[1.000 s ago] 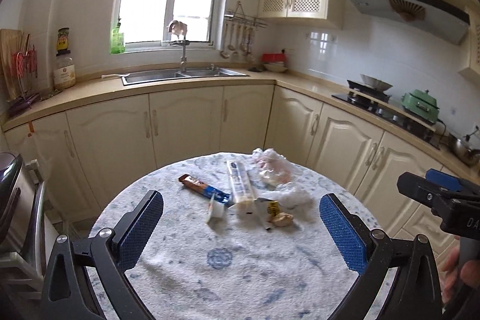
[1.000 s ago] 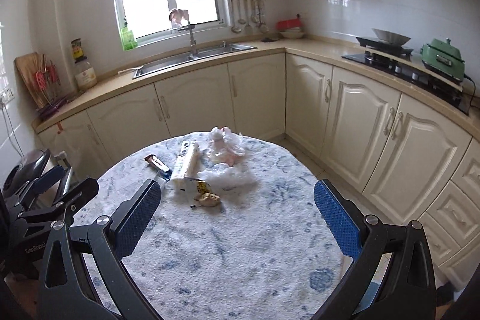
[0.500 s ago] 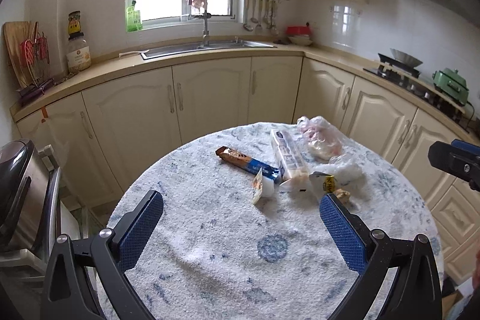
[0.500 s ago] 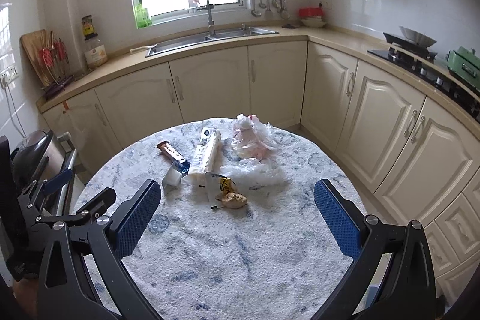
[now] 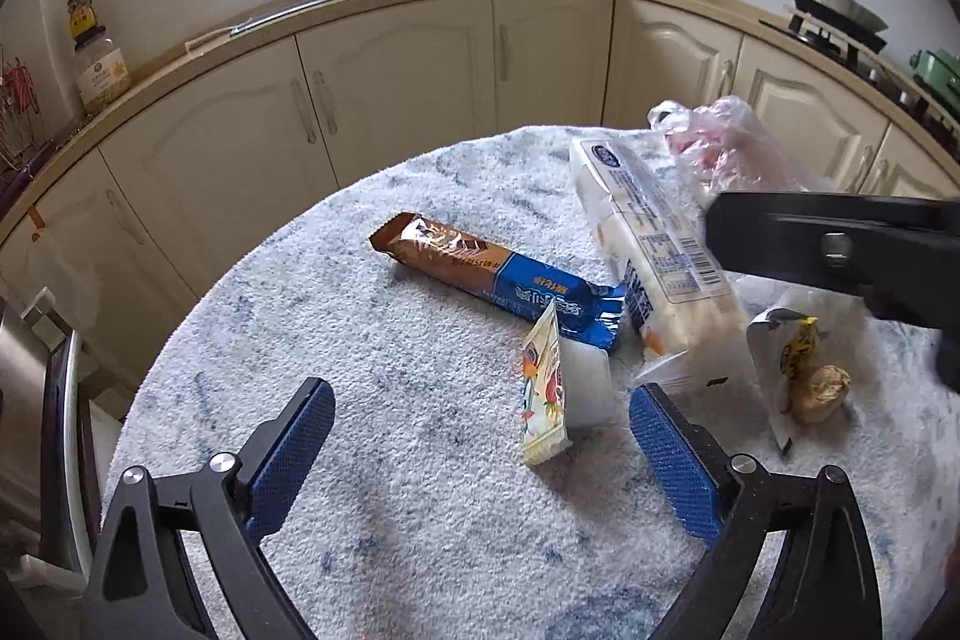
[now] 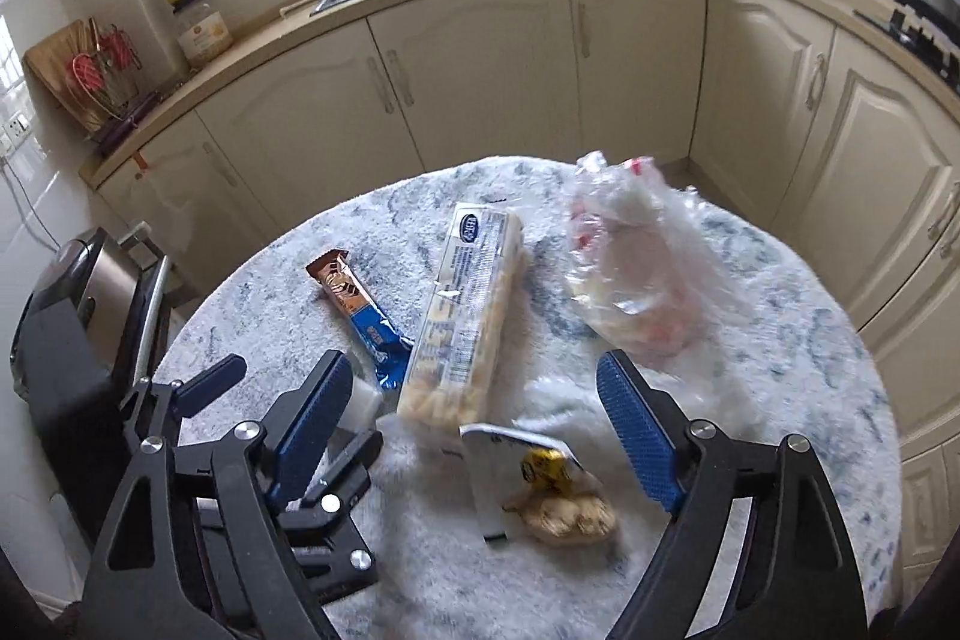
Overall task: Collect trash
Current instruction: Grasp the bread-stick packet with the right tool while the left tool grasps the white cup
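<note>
Both grippers, left gripper [image 5: 480, 436] and right gripper [image 6: 474, 424], hang jaws apart and empty over the wrappers [image 5: 492, 277] clustered mid-table [image 5: 360, 340], seemingly lining up a first grab.

Brown-blue bar wrapper [image 5: 498, 280], long cracker pack [image 5: 651, 259] (flat), crumpled clear bag [image 6: 630, 256], clustered on table

The surface [image 5: 372, 370] wears a white fuzzy cloth mottled with blue. On it lie a brown and blue wrapper [image 5: 498, 280], a long white packet [image 5: 648, 244] with blue print and a barcode, and a clear bag [image 5: 720, 148] showing pink. Both claws have black frames and blue textured pads [image 5: 672, 454]. The cabinets [image 5: 390, 82] are cream.
</note>
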`<move>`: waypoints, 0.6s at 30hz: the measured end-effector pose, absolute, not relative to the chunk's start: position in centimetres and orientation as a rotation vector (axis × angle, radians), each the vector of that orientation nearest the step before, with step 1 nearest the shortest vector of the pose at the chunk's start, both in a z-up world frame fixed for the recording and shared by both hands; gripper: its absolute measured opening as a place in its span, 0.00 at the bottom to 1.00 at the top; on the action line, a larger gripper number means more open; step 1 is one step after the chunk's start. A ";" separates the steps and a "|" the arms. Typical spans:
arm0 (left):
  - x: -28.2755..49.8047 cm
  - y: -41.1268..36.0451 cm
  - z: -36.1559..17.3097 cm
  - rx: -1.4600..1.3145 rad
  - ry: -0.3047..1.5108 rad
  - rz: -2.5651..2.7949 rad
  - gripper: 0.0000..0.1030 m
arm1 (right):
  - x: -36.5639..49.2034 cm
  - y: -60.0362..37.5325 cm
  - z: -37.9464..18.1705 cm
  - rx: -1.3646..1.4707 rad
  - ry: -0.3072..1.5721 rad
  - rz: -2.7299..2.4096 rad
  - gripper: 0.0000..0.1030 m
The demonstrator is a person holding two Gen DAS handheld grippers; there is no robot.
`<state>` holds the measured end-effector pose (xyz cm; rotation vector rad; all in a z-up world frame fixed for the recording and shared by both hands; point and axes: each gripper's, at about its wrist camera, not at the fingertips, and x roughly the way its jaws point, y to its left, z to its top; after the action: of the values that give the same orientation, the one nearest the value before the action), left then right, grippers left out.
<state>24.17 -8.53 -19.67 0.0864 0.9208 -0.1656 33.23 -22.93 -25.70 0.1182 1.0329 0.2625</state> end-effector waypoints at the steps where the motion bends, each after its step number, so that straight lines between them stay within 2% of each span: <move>1: 25.1 -8.6 -19.8 0.074 0.927 -0.177 0.88 | 34.4 -22.5 -26.8 0.125 1.061 0.263 0.74; 2: 25.7 -8.5 -19.8 0.067 0.927 -0.180 0.87 | 35.3 -22.2 -27.7 0.132 1.083 0.262 0.72; 3: 26.5 -8.6 -19.9 0.064 0.929 -0.180 0.85 | 36.2 -22.0 -28.6 0.140 1.105 0.261 0.65; 4: 27.2 -8.6 -20.0 0.059 0.935 -0.185 0.79 | 36.9 -21.7 -29.4 0.139 1.125 0.254 0.55; 5: 27.8 -8.7 -20.2 0.056 0.950 -0.194 0.74 | 37.4 -21.4 -30.2 0.133 1.143 0.248 0.50; 6: 28.5 -8.8 -20.4 0.053 0.953 -0.199 0.70 | 37.6 -21.2 -30.4 0.122 1.138 0.243 0.48; 7: 28.9 -8.8 -20.3 0.046 0.947 -0.211 0.63 | 37.7 -21.0 -30.4 0.098 1.129 0.234 0.43; 8: 29.4 -8.9 -20.4 0.045 0.941 -0.211 0.62 | 37.7 -20.9 -30.4 0.087 1.127 0.231 0.41; 9: 29.8 -8.9 -20.4 0.041 0.935 -0.216 0.54 | 37.7 -20.8 -30.4 0.079 1.127 0.228 0.36; 10: 30.2 -8.9 -20.4 0.036 0.927 -0.222 0.42 | 37.7 -20.9 -30.3 0.081 1.125 0.230 0.34; 11: 30.8 -8.9 -20.5 0.031 0.922 -0.225 0.37 | 37.5 -21.2 -30.2 0.091 1.120 0.238 0.34; 12: 31.1 -8.7 -20.6 0.022 0.920 -0.226 0.27 | 37.2 -21.3 -30.1 0.098 1.113 0.244 0.34; 18: 33.2 -7.4 -21.0 -0.059 0.914 -0.234 0.27 | 34.5 -21.7 -27.5 0.094 1.030 0.260 0.34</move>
<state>33.20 -7.40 -20.98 -0.0593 0.9138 -0.2342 34.45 -21.74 -27.55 0.0940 1.0295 0.2595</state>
